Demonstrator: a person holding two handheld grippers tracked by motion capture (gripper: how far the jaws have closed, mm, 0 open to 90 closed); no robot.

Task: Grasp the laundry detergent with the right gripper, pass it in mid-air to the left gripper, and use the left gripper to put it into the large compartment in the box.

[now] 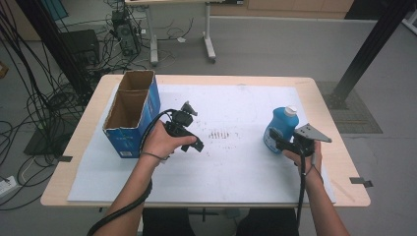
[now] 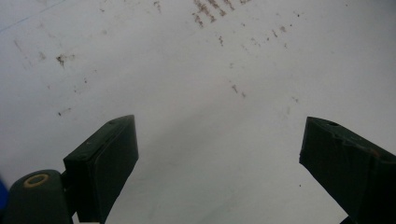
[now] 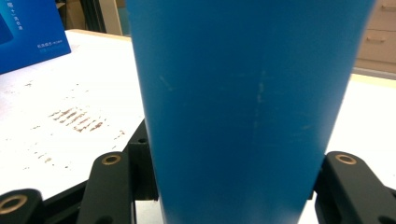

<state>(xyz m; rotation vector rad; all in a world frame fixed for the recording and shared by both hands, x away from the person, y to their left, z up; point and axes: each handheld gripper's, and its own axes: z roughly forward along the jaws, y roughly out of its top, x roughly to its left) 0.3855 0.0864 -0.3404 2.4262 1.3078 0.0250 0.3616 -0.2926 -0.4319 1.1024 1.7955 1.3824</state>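
Observation:
A blue bottle (image 1: 279, 127) with a white cap stands at the right of the table. My right gripper (image 1: 278, 143) is shut on its lower body from the near side. In the right gripper view the blue bottle (image 3: 243, 93) sits between the two black jaws of my right gripper (image 3: 233, 191), which press on its sides. My left gripper (image 1: 194, 143) is held left of the table's middle, just right of the box, tilted down toward the sheet. Seen in the left gripper view, my left gripper (image 2: 219, 135) is open with nothing between its jaws, only stained white sheet below.
An open-topped blue cardboard box (image 1: 132, 112) with two compartments stands at the table's left; its blue side (image 3: 28, 32) is also in the right gripper view. A white sheet (image 1: 236, 167) with brown stains (image 1: 221, 133) covers the wooden table (image 1: 339, 162).

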